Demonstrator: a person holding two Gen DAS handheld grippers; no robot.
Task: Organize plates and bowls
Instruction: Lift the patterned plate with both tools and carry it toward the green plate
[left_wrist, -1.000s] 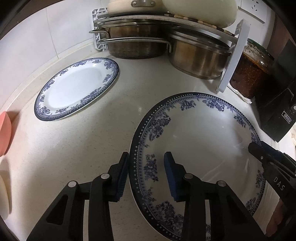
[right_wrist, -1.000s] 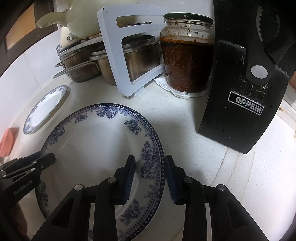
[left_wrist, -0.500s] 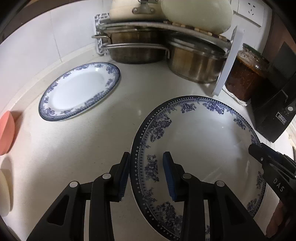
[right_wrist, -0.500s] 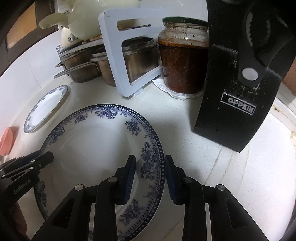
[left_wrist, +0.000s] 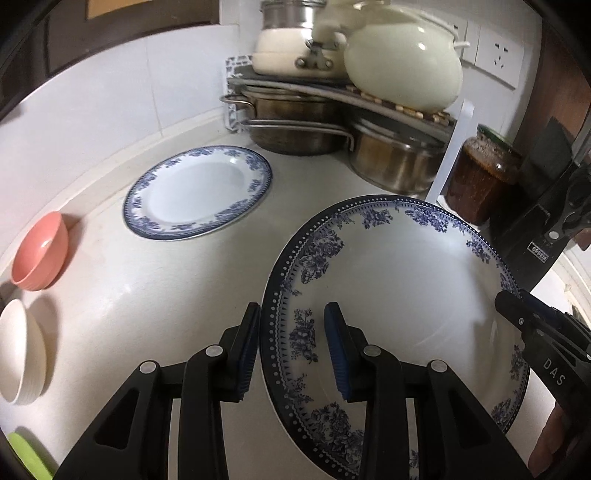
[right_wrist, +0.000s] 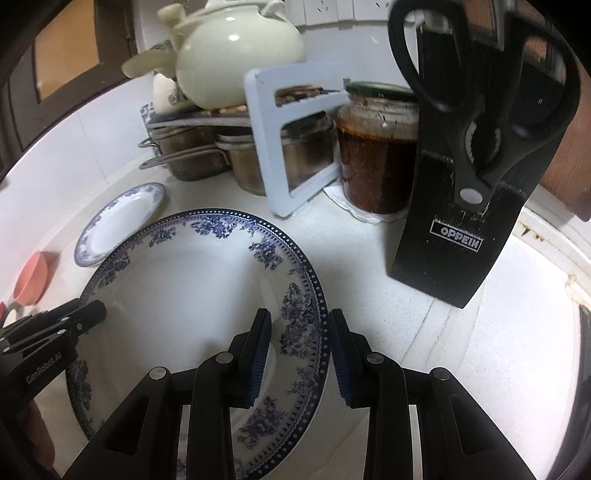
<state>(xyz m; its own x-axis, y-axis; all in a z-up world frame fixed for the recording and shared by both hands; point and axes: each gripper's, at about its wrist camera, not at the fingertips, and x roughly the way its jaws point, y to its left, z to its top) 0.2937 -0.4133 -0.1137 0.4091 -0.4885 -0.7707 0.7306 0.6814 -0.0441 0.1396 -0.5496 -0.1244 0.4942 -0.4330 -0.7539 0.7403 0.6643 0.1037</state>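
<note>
A large blue-and-white floral plate (left_wrist: 399, 295) is held off the white counter by both grippers. My left gripper (left_wrist: 291, 354) is shut on its left rim; my right gripper (right_wrist: 299, 356) is shut on its right rim (right_wrist: 306, 325). The same plate shows in the right wrist view (right_wrist: 177, 288). A smaller blue-rimmed plate (left_wrist: 195, 192) lies flat on the counter at the back left; it also shows in the right wrist view (right_wrist: 118, 221). A pink bowl (left_wrist: 38, 251), a white bowl (left_wrist: 20, 350) and a green item (left_wrist: 26, 458) sit at the left edge.
A corner rack (left_wrist: 332, 92) holds steel pots (left_wrist: 395, 158) below and a cream pot (left_wrist: 402, 59) above. A jar of chilli sauce (right_wrist: 376, 155) and a black knife block (right_wrist: 469, 206) with scissors stand at the right.
Both grippers have risen with the large plate, lifting it off the counter. More of the rack, the cream pot and the bowls at the left have come into view.
</note>
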